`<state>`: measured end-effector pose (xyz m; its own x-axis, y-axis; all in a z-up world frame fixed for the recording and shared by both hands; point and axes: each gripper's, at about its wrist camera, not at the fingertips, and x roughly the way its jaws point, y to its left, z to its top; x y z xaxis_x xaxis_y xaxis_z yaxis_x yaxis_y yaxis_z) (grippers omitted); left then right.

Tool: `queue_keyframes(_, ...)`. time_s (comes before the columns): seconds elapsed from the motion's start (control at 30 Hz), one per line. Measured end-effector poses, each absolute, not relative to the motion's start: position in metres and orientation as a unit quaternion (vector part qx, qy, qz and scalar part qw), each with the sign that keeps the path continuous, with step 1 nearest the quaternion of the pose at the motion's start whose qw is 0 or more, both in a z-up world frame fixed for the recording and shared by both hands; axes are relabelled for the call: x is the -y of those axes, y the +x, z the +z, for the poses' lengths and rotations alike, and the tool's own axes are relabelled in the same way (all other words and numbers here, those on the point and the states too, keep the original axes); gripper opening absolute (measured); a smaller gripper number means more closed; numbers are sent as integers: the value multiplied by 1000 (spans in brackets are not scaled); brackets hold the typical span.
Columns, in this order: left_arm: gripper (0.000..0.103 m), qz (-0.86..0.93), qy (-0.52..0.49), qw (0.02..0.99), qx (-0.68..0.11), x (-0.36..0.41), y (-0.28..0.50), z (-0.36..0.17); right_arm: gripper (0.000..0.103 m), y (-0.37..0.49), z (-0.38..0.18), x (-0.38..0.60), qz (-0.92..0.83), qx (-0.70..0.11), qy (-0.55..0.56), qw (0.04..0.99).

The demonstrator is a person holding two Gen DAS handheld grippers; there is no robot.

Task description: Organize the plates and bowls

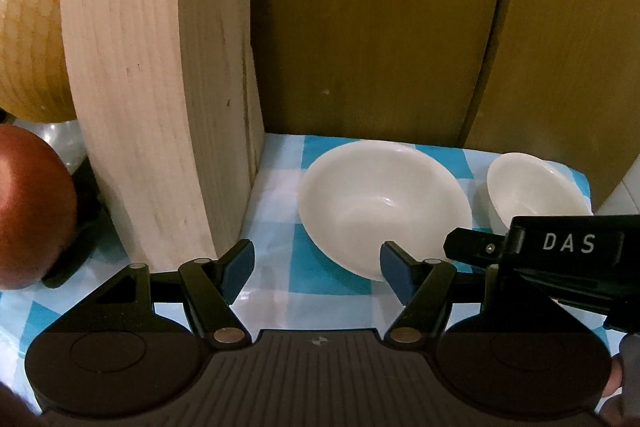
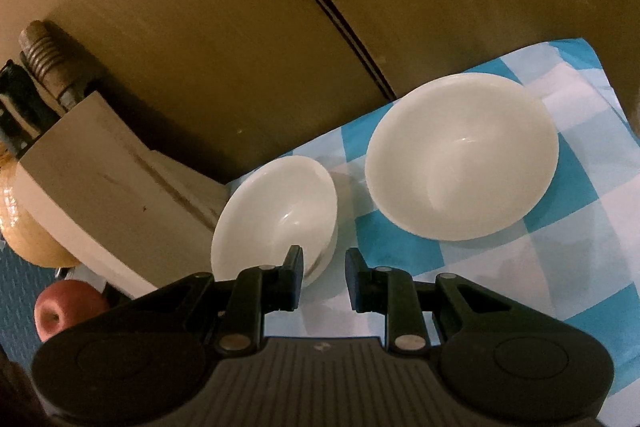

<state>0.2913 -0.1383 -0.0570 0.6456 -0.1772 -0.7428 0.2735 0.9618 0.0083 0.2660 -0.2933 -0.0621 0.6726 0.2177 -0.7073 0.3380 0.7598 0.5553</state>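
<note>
Brown panels back the checked tabletop. Right gripper, released, straddles the tilted bowl's near rim; left gripper, released, waits farther back.

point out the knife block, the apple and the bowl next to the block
knife block (image 1: 160, 99), left wrist view, middle of its pale front face.
apple (image 2: 66, 309), right wrist view, red skin beside the stem dimple.
bowl (image 1: 384, 203), left wrist view, inner wall.
</note>
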Motion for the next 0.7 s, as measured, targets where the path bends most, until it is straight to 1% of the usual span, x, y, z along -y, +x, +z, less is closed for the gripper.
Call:
queue_keyframes(0.1,74,-121,59,904,-405,138,295,-61,19,270,-66,293,-31,-407,349,844)
queue_keyframes(0.17,70,-116,52,903,-411,137,298,-63,19,273,-70,294,-29,-411,356,839)
queue_keyframes(0.2,69,-116,49,902,-414,136,299,-65,17,275,-73,295,-26,-414,359,836)
queue_keyframes(0.27,65,-116,45,899,-421,136,303,-68,11,278,-75,295,-22,-419,357,834)
queue_keyframes(0.33,58,-114,43,896,-427,135,306,-72,7,280,-78,295,-21,-422,358,833)
queue_keyframes(0.37,54,-115,45,894,-431,135,308,-74,6,280,-79,296,-22,-423,358,832)
queue_keyframes(0.5,50,-119,37,889,-441,134,312,-79,5,281,-79,297,-17,-423,358,832)
queue_keyframes(0.57,44,-124,38,888,-442,134,312,-79,5,280,-78,296,-13,-421,356,834)
queue_keyframes(0.63,41,-131,37,888,-440,135,310,-78,4,277,-75,295,-7,-418,357,836)
queue_keyframes(0.7,42,-134,40,889,-436,136,308,-75,4,275,-70,293,-6,-417,351,839)
